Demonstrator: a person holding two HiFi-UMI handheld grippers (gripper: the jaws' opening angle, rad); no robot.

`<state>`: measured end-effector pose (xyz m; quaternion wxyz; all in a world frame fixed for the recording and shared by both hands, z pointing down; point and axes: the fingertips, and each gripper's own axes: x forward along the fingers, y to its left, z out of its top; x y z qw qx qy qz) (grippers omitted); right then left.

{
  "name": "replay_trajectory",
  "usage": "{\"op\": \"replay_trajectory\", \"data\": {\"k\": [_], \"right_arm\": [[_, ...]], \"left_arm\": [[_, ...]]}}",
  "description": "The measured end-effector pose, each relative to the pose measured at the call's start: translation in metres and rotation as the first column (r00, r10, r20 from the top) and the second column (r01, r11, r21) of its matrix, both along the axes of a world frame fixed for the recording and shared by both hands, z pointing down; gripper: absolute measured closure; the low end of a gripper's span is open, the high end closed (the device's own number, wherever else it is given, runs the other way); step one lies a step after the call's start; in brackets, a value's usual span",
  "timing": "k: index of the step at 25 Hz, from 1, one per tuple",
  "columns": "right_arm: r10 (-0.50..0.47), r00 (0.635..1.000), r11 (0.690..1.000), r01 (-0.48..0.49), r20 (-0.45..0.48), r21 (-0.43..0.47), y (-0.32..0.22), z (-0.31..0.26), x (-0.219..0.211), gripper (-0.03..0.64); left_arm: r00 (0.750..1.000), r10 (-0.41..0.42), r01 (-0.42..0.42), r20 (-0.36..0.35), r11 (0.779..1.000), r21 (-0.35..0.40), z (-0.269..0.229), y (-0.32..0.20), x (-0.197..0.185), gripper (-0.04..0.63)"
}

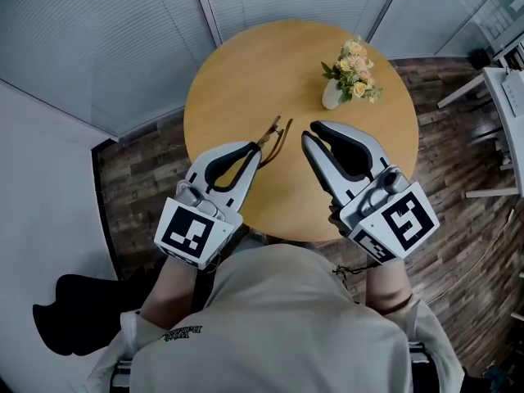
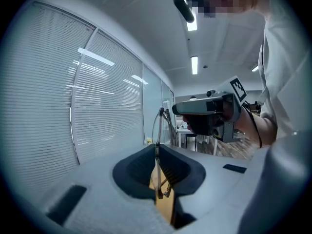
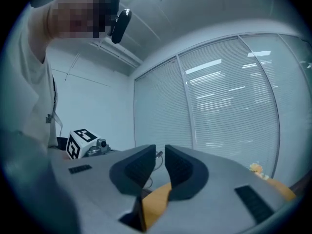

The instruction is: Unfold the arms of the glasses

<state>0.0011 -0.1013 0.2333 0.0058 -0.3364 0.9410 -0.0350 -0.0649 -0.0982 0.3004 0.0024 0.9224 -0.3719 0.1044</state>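
Thin brown-framed glasses (image 1: 276, 134) are held above the round wooden table (image 1: 237, 80), pinched at one end by my left gripper (image 1: 256, 148), which is shut on them. In the left gripper view the glasses (image 2: 157, 126) stand on edge between the dark pads (image 2: 134, 172), the lens rim rising above the jaws. My right gripper (image 1: 312, 133) hovers a short way to the right of the glasses, not touching them. Its jaws are open only by a narrow gap, with nothing between them (image 3: 161, 155). A small part of the glasses (image 3: 157, 154) shows beyond that gap.
A white vase of yellow and pink flowers (image 1: 352, 74) stands at the table's back right. Window blinds (image 1: 106, 31) and glass partitions surround the table. White furniture (image 1: 499, 97) stands at the far right over a dark wood floor (image 1: 139, 170).
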Motion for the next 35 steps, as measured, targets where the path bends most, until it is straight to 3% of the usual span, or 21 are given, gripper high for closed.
{"op": "replay_trajectory", "data": {"k": [5,10,15,27,35], "right_arm": [[-0.006,1.0,1.0,0.006,0.005,-0.013,-0.004,0.001,0.0,0.574],[-0.011,0.999,1.0,0.012,0.043,-0.024,-0.009,-0.002,0.003,0.574],[-0.019,1.0,0.999,0.019,0.01,-0.05,-0.012,0.01,0.001,0.574],[-0.009,0.999,0.997,0.007,-0.031,-0.071,-0.012,0.021,0.011,0.574],[0.005,0.997,0.992,-0.014,-0.071,-0.124,-0.009,0.047,0.023,0.574]], "left_arm": [[0.998,0.038,-0.039,0.041,0.999,0.015,-0.001,0.005,0.011,0.554],[0.989,0.044,-0.057,0.14,0.994,0.093,-0.001,0.005,0.016,0.554],[0.988,0.06,-0.075,0.14,0.992,0.105,-0.002,0.005,0.021,0.554],[0.998,-0.031,0.032,-0.052,0.999,0.026,-0.012,-0.009,0.001,0.554],[0.965,-0.117,0.117,-0.236,0.993,-0.014,-0.024,-0.024,-0.03,0.554]]}}
